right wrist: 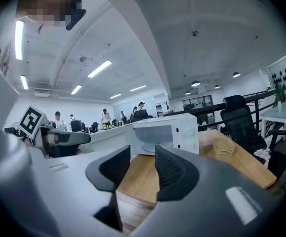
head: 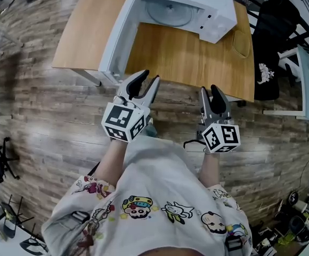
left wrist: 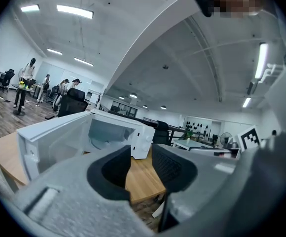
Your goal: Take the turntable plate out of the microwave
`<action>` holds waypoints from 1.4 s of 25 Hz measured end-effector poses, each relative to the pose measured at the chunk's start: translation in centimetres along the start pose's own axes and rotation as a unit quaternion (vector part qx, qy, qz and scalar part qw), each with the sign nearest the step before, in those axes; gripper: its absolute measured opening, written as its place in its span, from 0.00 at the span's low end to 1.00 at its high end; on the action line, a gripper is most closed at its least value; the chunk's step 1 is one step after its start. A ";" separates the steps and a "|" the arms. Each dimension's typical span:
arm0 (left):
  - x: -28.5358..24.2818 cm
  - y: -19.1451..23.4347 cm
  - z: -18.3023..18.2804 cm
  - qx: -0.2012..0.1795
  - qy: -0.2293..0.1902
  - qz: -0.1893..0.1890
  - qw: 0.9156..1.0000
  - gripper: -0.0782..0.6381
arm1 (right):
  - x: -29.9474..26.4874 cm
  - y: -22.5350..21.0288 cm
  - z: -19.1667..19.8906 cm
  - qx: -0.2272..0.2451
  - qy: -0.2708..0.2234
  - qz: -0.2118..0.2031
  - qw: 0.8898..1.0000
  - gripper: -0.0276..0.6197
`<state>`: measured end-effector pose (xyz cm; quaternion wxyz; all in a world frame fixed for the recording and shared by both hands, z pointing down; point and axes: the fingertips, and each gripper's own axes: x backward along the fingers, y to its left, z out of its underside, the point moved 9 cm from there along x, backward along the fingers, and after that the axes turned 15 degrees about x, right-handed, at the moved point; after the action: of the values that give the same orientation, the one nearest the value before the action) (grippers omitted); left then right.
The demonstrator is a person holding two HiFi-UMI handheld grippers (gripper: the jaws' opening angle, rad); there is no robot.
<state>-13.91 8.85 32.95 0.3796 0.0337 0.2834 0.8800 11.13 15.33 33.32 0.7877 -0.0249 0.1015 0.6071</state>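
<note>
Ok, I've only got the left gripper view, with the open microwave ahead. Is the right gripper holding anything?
Observer: No, the right gripper is open, with nothing between its fingers.
Operator: Where are the two grippers?
Observer: In the head view both sit at the near edge of the table. The left gripper is by the outer end of the door.
Operator: Anything beside the microwave?
Observer: A tan stack of dishes on the table to its right.
</note>
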 end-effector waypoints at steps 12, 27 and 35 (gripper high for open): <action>-3.4 2.8 -0.3 0.024 0.028 0.007 0.999 0.32 | -5.6 -0.5 0.3 -0.012 0.028 -0.014 0.999 0.30; -13.3 5.0 -4.2 0.023 -0.012 -0.037 0.999 0.32 | -15.2 -8.0 -0.6 -0.036 0.009 -0.060 0.997 0.32; -18.4 5.9 -6.2 0.026 -0.033 -0.059 0.997 0.32 | -20.1 -11.0 -1.0 -0.043 0.002 -0.112 0.993 0.32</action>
<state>-6.36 -9.99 33.67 0.4393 0.0551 0.2949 0.8468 16.71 -6.83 35.26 0.8488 -0.0713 0.0731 0.5187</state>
